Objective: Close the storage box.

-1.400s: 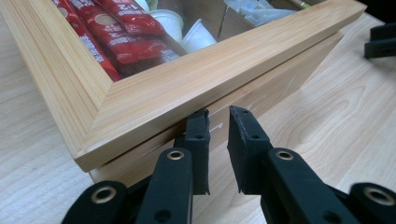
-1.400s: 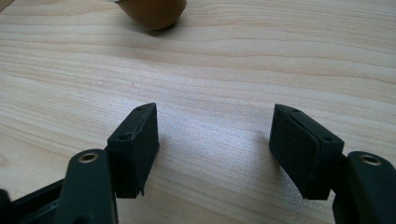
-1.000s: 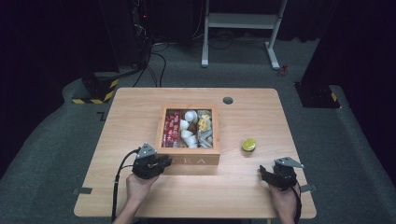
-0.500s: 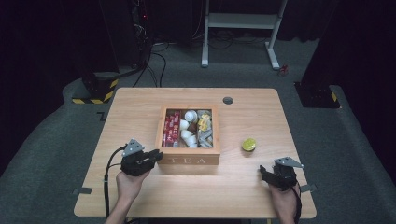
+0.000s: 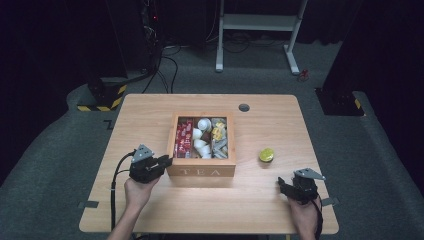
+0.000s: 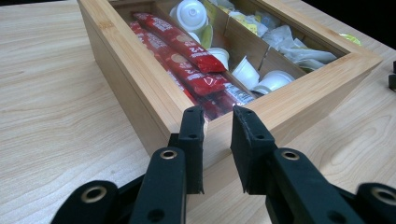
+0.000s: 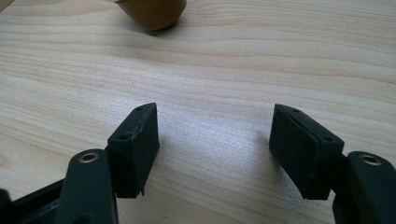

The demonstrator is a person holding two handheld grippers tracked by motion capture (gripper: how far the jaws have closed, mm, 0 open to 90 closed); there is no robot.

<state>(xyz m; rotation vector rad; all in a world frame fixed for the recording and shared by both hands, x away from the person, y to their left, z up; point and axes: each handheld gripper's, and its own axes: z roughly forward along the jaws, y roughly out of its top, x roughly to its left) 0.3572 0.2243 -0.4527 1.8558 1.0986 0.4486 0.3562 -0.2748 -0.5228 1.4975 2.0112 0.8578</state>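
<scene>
A wooden box lettered TEA stands open at the table's middle. It holds red sachets on the left, white pods in the middle and pale packets on the right. My left gripper is at the box's front left corner. In the left gripper view its jaws stand a narrow gap apart with that corner right behind the gap; I cannot tell whether they touch it. My right gripper rests near the front right, wide open over bare wood.
A small round yellow-green thing lies right of the box; its brownish side lies ahead of the right jaws. The table has a dark round hole at its far edge. A white frame stands on the floor beyond.
My left gripper slid left along the box front, then forward a little to its left corner. The right gripper has stayed put.
</scene>
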